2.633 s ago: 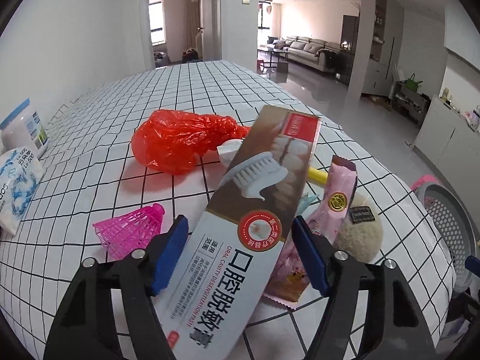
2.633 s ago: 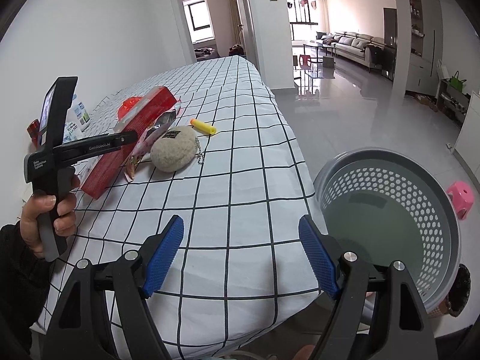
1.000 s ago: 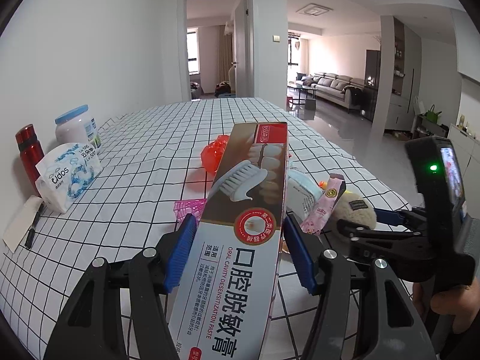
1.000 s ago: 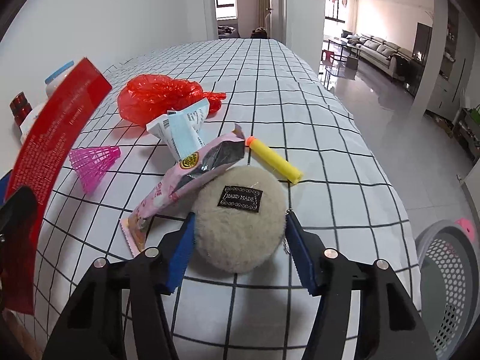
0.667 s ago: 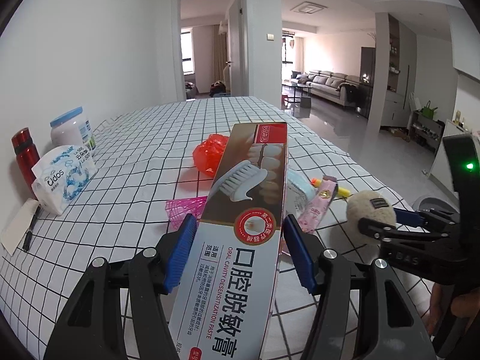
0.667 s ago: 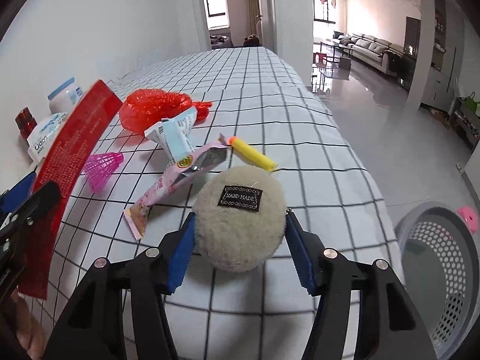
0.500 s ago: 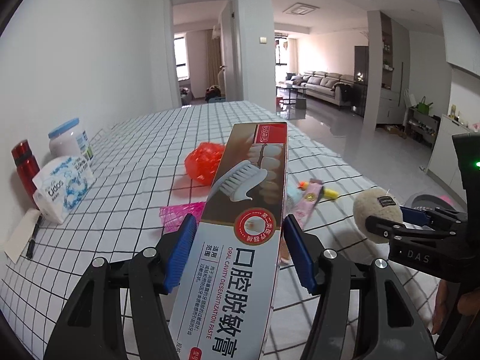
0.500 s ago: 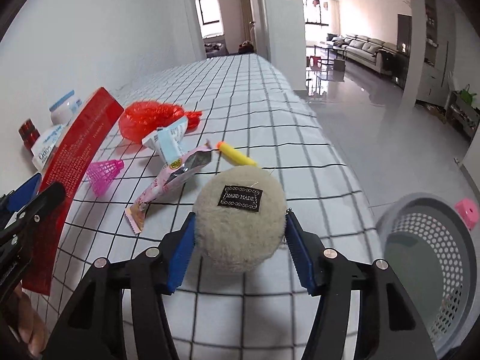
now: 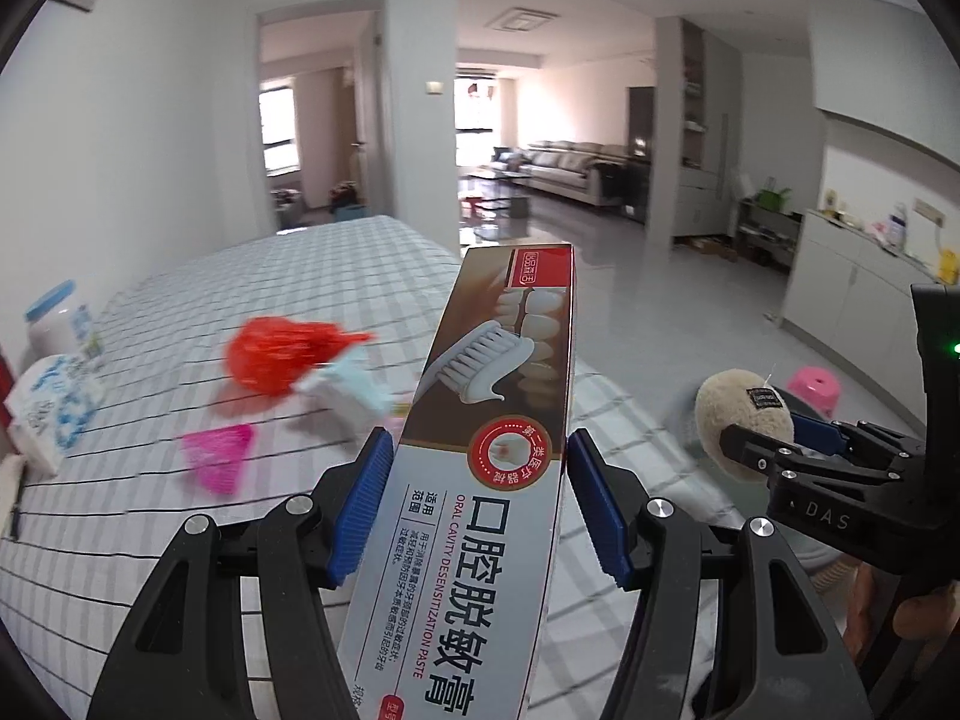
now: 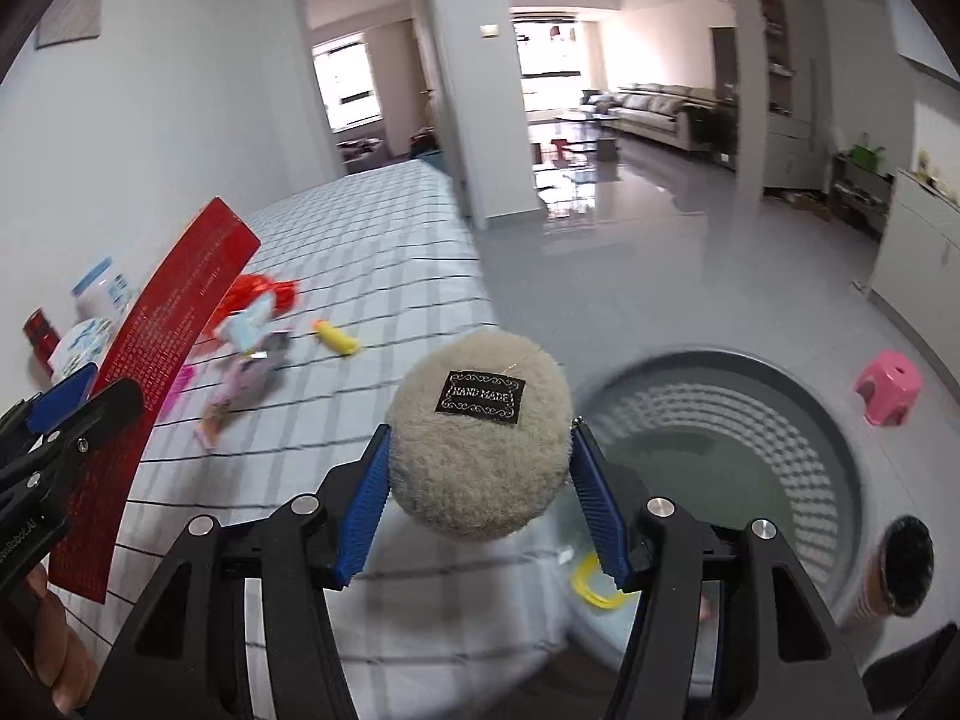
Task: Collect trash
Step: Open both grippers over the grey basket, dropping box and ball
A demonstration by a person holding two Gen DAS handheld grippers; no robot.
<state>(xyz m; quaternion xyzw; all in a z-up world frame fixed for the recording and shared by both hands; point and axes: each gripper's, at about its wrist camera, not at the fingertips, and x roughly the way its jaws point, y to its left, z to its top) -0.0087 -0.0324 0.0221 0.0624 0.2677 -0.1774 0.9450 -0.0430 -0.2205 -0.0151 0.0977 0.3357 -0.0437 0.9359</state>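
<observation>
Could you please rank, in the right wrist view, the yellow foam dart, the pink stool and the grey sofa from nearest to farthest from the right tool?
1. Yellow foam dart: on the checked tablecloth, up and left of the right tool.
2. Pink stool: on the floor, far right.
3. Grey sofa: in the far room, behind.

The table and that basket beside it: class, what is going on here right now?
A person is clearing trash with a hand-held gripper in each hand. The left gripper is shut on a toothpaste box; the right gripper is shut on a beige fuzzy ball, held near the grey perforated basket on the floor. A red plastic bag, a pink shuttlecock and a yellow foam dart remain on the checked table.
</observation>
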